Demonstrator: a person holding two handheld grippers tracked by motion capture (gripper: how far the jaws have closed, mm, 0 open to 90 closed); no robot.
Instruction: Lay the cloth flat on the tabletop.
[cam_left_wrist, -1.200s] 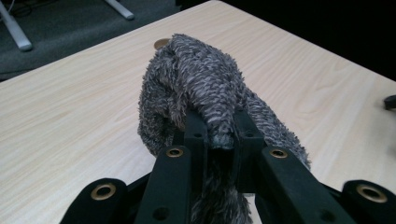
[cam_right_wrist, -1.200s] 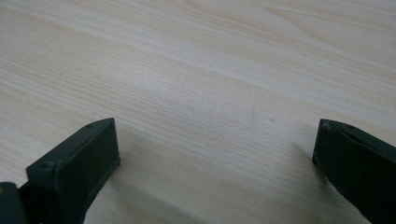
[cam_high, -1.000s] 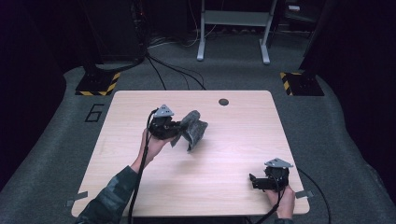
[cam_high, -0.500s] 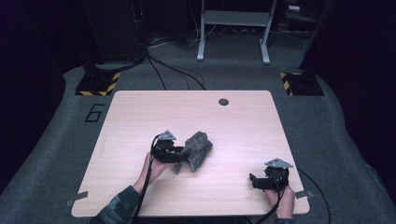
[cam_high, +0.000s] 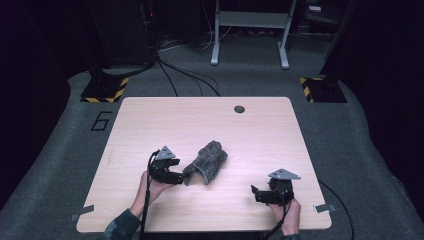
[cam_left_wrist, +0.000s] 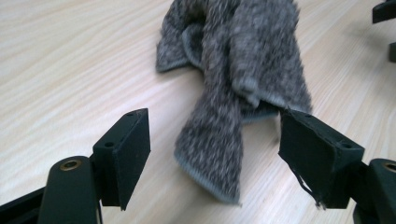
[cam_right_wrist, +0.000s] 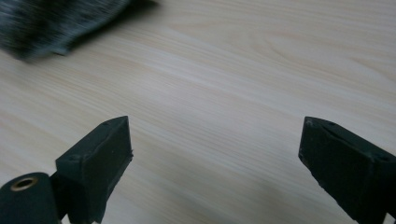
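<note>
my left gripper (cam_high: 181, 175) had just been opening, its jaws wide with one end of the grey cloth (cam_high: 207, 162) loose between them, the cloth crumpled mid-table toward the near edge. my right gripper (cam_high: 256, 194) hung wide, empty. pulling back could snag the fuzz and drag it.

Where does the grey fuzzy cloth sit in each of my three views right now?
High view: the grey cloth lies crumpled left of the table's centre, just right of the left gripper.
Left gripper view: it fills the upper middle, one strip running down between the open fingers.
Right gripper view: a blurred edge at top left.
Shared landmark: the light wooden tabletop under it.
</note>
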